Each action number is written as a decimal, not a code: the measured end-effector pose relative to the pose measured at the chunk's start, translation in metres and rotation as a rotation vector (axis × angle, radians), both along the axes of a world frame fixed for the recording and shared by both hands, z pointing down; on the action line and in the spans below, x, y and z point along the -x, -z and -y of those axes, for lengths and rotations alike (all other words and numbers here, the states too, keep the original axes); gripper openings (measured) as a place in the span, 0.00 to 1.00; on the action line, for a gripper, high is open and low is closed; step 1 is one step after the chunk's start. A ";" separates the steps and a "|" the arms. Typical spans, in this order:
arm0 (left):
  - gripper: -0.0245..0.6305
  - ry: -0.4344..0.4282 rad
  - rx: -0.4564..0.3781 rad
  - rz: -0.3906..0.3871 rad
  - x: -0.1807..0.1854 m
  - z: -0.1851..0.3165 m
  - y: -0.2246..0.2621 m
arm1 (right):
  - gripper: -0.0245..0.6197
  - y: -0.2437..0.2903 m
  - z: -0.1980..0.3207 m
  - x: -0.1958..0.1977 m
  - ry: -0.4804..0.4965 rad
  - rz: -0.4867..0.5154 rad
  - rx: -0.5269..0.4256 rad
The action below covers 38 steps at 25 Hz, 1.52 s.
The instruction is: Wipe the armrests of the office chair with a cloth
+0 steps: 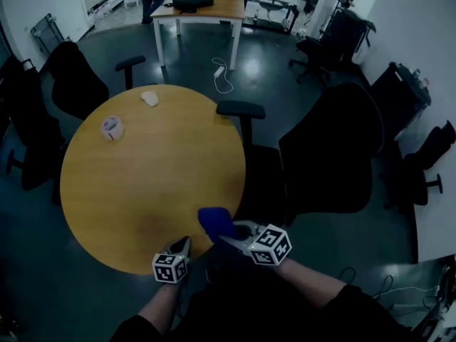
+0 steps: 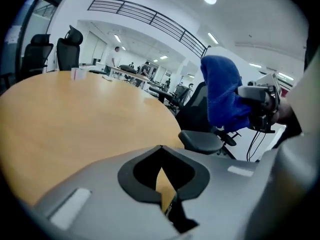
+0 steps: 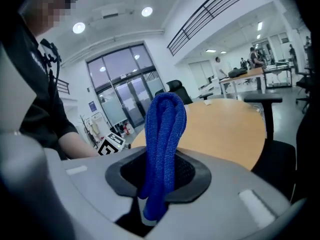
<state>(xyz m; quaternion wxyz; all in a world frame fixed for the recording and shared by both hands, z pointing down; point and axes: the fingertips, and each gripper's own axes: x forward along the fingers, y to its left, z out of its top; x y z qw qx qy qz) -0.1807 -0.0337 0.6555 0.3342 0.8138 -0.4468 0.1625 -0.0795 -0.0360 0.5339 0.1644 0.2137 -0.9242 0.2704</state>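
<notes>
The blue cloth [image 3: 162, 144] is hanging folded and pinched in the right claw [image 3: 154, 196], whose jaws are pressing on its lower part while the rest is standing up above them. In the head view the cloth [image 1: 216, 223] is sitting over the near right edge of the round wooden bench [image 1: 142, 184]. The left claw [image 2: 162, 184] is hovering over the near edge with its jaws together and nothing between them. Each claw's cube is showing black-and-white square markers, not letters.

The black office chair [image 1: 329, 155] is standing just beside the bench's right edge, with one armrest [image 1: 241, 108] reaching toward the far right of the bench. A small white roll [image 1: 112, 127] and a flat white object [image 1: 149, 98] are lying near the far left edge, apart from each other.

The dark floor [image 1: 278, 70] is shining under round ceiling lights. More black chairs [image 1: 75, 80] are standing to the left, and a rectangular wooden table [image 1: 203, 9] is standing at the far side.
</notes>
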 end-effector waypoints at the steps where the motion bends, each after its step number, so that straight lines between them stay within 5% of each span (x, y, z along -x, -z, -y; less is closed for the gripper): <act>1: 0.06 0.011 -0.004 0.004 0.004 0.004 0.007 | 0.19 0.007 0.008 -0.013 -0.038 0.017 -0.001; 9: 0.06 0.048 -0.059 0.047 -0.011 0.067 0.045 | 0.19 0.016 0.095 -0.113 -0.254 0.097 0.000; 22: 0.06 0.028 -0.202 0.107 -0.097 0.228 0.110 | 0.19 0.030 0.245 -0.172 -0.327 0.263 -0.019; 29: 0.06 -0.094 -0.234 0.086 -0.137 0.297 0.114 | 0.19 0.011 0.276 -0.185 -0.381 0.234 0.014; 38: 0.06 -0.122 -0.223 0.131 -0.121 0.433 0.060 | 0.19 -0.019 0.354 -0.220 -0.591 0.073 0.012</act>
